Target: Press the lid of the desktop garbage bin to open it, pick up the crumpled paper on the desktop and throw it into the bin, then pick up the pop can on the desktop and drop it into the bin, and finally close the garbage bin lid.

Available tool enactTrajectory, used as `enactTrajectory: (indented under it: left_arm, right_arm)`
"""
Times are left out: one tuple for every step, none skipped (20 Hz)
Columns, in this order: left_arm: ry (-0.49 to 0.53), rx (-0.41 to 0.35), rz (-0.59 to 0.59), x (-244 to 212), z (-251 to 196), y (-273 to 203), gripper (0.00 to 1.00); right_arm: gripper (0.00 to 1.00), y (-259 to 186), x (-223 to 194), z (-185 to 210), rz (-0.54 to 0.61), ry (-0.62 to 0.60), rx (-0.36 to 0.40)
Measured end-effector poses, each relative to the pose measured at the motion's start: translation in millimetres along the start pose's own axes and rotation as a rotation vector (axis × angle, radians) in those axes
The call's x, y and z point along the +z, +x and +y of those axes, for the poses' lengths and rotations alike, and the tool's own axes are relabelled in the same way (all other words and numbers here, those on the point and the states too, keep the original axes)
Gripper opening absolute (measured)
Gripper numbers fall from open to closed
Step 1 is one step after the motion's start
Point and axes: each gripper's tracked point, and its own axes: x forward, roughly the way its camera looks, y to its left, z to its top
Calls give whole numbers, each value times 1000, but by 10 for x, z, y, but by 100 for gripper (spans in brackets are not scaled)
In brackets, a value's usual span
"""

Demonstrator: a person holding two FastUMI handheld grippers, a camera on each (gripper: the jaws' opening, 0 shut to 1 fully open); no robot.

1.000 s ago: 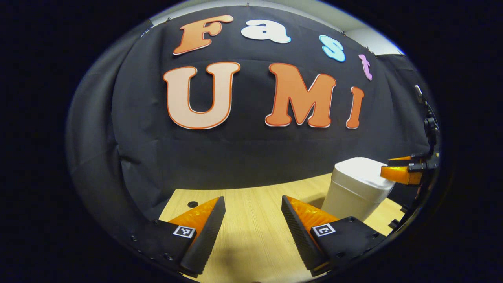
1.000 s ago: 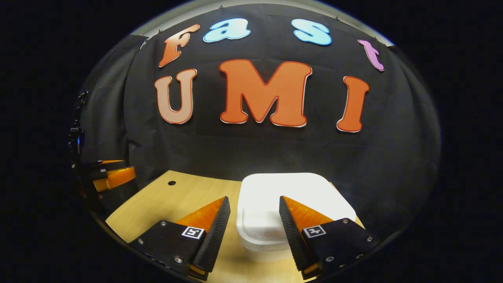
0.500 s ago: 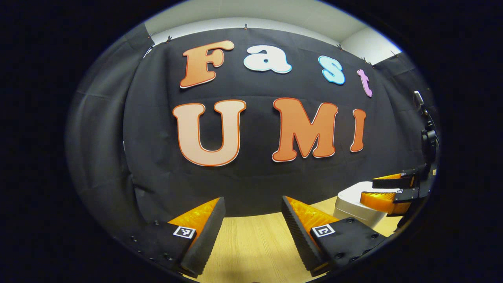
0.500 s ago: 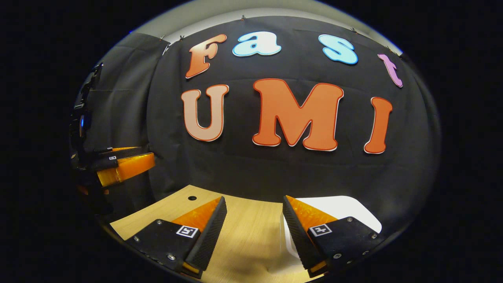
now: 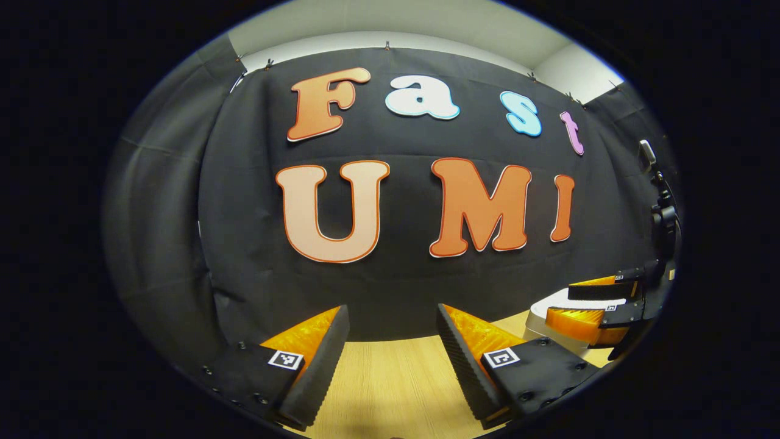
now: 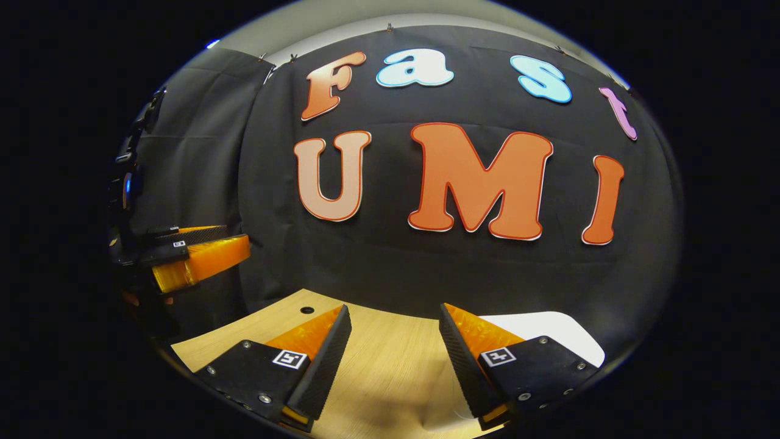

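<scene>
My left gripper [image 5: 390,347] and right gripper [image 6: 393,347] both gape with nothing between the fingers above the pale wooden desktop [image 5: 390,384]. The white garbage bin [image 6: 548,329] stands upright just right, lid shut. Beyond hangs black cloth [image 5: 396,286].

The table [image 5: 396,384] is a light wooden desktop with a straight grain, its far edge meeting the black cloth wall; in the right gripper view the same table [image 6: 390,372] shows 1 small round dark hole [image 6: 307,310] near its far left corner; the white garbage bin [image 5: 542,312] stands on the table toward the right in the left gripper view, its lid down; in the right gripper view the garbage bin [image 6: 560,332] sits at the lower right, its flat white lid partly hidden behind a finger.
</scene>
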Motion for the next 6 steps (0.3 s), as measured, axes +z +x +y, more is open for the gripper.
enactTrajectory:
  left_arm:
    - [2,6,1,-8,16,6,92]
    - [4,7,1,-19,22,20,92]
    - [7,9,0,-16,25,22,92]
    - [8,8,-1,-11,21,24,92]
    - [11,9,2,-18,17,25,92]
    - [10,8,-1,-13,19,32,92]
  right_arm:
    - [88,25,0,11,-1,-2,4]
    - [88,50,3,35,-3,-5,10]
    - [88,73,18,48,-5,-9,13]
    - [88,95,36,68,-11,-10,18]
    - [88,111,54,89,-17,-11,22]
    - [88,121,69,110,-24,-10,28]
